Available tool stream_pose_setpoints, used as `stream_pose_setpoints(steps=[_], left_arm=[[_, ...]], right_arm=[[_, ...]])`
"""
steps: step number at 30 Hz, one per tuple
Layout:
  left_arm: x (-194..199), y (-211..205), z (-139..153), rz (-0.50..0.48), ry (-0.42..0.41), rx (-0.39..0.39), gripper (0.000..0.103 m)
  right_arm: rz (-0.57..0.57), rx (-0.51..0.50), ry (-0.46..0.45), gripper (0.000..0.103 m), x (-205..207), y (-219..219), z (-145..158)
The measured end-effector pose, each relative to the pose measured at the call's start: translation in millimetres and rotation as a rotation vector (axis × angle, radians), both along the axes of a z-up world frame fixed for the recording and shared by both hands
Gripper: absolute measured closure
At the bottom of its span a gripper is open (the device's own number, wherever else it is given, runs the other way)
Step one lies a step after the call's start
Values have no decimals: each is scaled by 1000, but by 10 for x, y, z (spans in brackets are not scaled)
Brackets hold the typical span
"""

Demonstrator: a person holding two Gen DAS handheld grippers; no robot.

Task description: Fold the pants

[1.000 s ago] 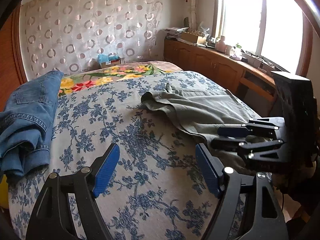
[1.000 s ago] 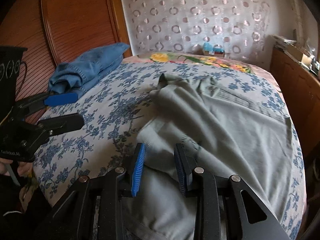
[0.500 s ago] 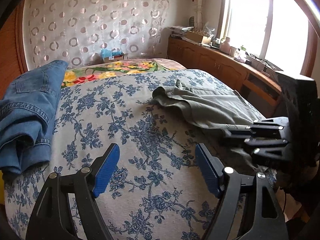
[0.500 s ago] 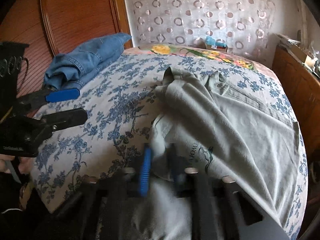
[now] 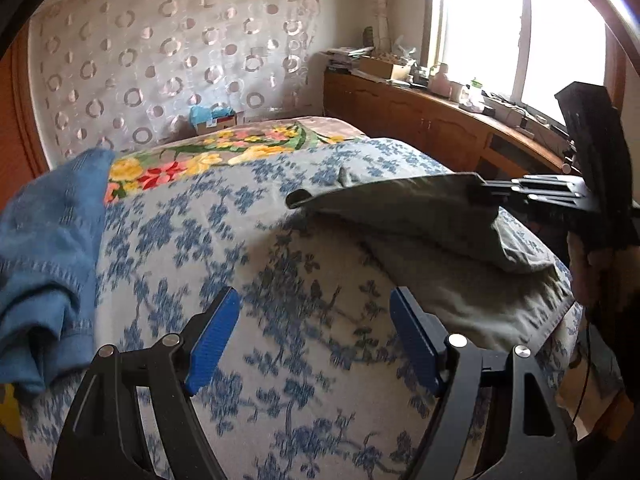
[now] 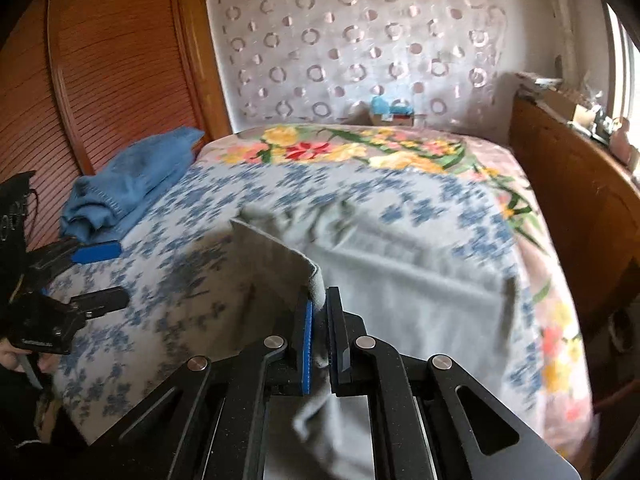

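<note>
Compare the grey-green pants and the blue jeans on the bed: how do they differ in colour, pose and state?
The grey-green pants are pale olive; the blue jeans are denim blue. The pants lie spread, with one edge lifted off the bed by the shut right claw; the jeans sit bunched in a heap at the bed's side, and no claw touches them. Both rest on the floral bedspread.

Bed (image 5: pixel 280 380) w/ white cover in blue flower print; a floral blanket (image 5: pixel 208 156) w/ yellow & red blooms runs across the far end at 12 o'clock. Blue jeans (image 5: pixel 48 260) bunched at the bed's edge, approx 9 o'clock. Grey-green pants (image 6: pixel 400 292) spread over the cover toward 3 o'clock, one corner raised off it.
</note>
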State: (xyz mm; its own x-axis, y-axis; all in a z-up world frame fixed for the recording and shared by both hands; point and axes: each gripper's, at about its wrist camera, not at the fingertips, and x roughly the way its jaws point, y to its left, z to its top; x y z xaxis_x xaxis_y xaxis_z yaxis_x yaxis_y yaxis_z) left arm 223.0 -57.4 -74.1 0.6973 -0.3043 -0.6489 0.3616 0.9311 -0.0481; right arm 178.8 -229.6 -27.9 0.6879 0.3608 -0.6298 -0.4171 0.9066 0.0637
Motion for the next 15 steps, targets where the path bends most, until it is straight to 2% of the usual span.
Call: stream_pose_setpoints(steps=[7, 15], left_arm=[[258, -314, 38, -50, 6, 39, 25], [557, -714, -12, -106, 26, 91, 25]], right_arm=[[-37, -17, -10, 97, 237, -289, -9], [-80, -63, 73, 97, 589, -469, -221]])
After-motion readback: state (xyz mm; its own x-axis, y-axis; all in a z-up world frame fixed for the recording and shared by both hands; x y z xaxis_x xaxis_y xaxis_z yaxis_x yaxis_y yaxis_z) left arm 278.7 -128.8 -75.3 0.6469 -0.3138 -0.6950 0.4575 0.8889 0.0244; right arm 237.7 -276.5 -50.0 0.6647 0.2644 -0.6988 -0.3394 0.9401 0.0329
